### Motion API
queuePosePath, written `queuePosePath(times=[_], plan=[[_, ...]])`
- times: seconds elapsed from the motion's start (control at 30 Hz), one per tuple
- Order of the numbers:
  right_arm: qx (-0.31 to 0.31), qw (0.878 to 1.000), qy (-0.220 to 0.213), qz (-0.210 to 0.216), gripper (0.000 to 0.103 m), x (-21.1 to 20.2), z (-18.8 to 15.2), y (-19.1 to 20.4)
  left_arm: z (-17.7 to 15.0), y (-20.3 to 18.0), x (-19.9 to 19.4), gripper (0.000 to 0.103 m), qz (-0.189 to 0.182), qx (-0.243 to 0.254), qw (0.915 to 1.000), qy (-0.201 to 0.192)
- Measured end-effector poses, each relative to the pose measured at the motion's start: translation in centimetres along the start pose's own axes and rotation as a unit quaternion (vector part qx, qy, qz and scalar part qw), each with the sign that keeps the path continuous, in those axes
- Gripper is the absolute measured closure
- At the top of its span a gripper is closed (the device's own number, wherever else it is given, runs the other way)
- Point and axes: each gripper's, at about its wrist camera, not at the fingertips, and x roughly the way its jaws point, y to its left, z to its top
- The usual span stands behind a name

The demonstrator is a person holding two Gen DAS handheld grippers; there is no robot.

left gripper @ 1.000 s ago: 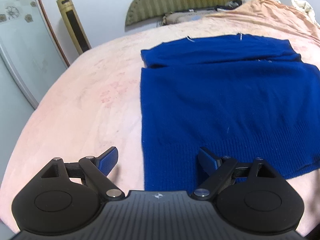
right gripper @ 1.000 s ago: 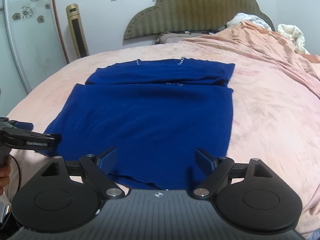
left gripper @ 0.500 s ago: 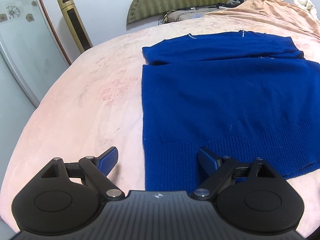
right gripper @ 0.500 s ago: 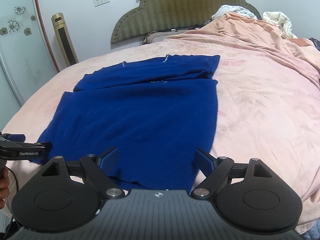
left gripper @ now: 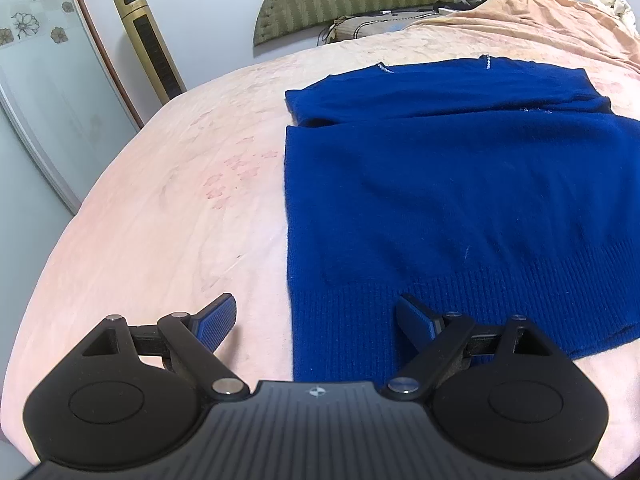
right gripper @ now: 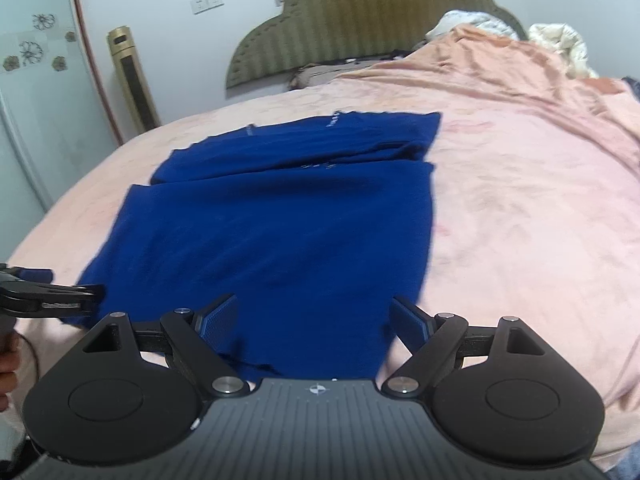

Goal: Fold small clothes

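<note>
A dark blue knit sweater [left gripper: 460, 200] lies flat on the pink bed, its sleeves folded across the far end and its ribbed hem nearest me. My left gripper [left gripper: 316, 316] is open and empty, straddling the sweater's near left hem corner. My right gripper [right gripper: 314, 318] is open and empty over the near right hem corner of the sweater [right gripper: 280, 232]. The left gripper's black finger [right gripper: 52, 294] shows at the left edge of the right wrist view, beside the hem's left corner.
The pink bedspread [left gripper: 160, 208] spreads around the sweater. A rumpled orange blanket [right gripper: 520, 92] and pillows lie at the far right by the olive headboard [right gripper: 360, 28]. A gold tower fan [left gripper: 148, 44] and a glass door stand by the left wall.
Both grippers have shifted slightly: the right one moved right toward the sweater's right hem corner, and the left one settled at the left corner. Both stay open.
</note>
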Motion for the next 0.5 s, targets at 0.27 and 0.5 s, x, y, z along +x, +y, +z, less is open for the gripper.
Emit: queuePosePath(times=[0.27,0.5], plan=[[0.026,0.999,0.008,0.040,0.018,0.19,0.26,0.12,0.13,-0.08,-0.05,0.015,-0.008,0.001,1.0000,0.002],[0.029,0.999,0.006,0.033,0.018,0.03,0.27,-0.09,0.29,0.01,-0.03,0.015,-0.011,0.000,0.9999,0.004]])
